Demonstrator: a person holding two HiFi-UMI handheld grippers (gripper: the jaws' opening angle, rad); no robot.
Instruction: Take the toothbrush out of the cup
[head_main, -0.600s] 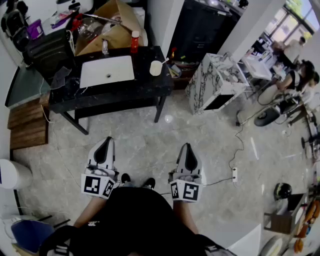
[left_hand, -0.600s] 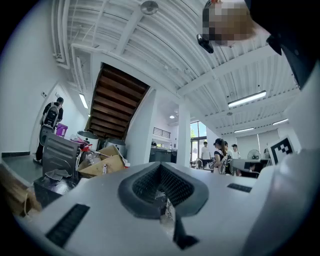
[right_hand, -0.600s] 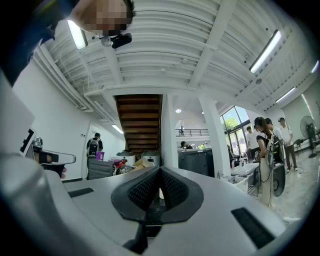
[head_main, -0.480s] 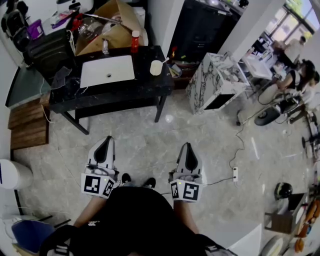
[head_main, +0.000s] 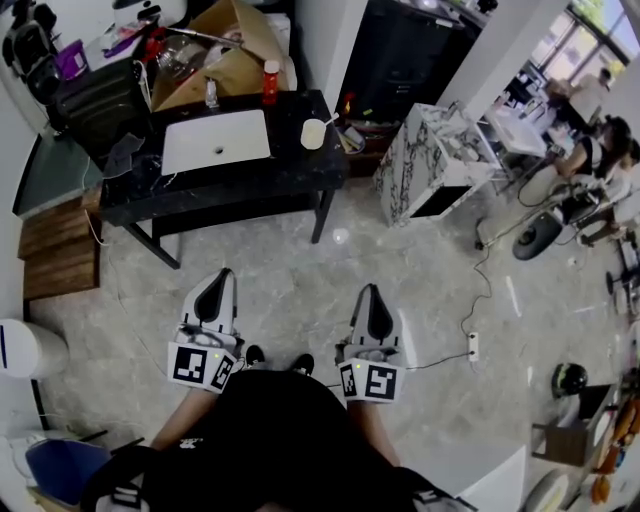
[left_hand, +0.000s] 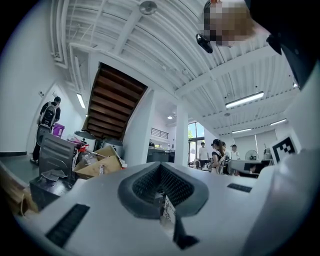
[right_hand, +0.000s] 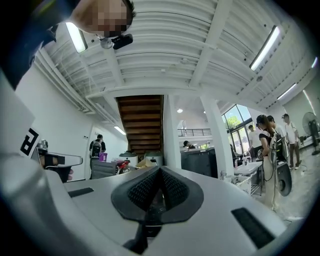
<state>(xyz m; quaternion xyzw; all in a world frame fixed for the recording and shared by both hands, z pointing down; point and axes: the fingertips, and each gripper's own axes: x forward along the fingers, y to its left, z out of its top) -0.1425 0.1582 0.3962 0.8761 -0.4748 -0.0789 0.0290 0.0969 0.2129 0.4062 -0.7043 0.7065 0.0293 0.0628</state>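
Note:
A pale cup (head_main: 313, 134) stands on the right part of the black table (head_main: 300, 178), beside a white sink basin (head_main: 215, 141). The toothbrush (head_main: 329, 122) sticks out of the cup, leaning right. My left gripper (head_main: 217, 276) and right gripper (head_main: 371, 291) are held side by side over the floor, well short of the table, both pointing toward it. Each is shut with nothing between its jaws. In the left gripper view the left gripper (left_hand: 160, 182) shows closed pads; the right gripper (right_hand: 159, 186) looks the same in its own view.
A cardboard box (head_main: 225, 50) and a red-capped bottle (head_main: 269, 82) sit behind the sink. A marble-patterned cabinet (head_main: 430, 165) stands right of the table. A power strip (head_main: 472, 347) with its cable lies on the floor. Wooden steps (head_main: 55, 250) are at left. People (head_main: 590, 150) sit far right.
Both grippers have stayed shut and nearly still; the head view has shifted only slightly.

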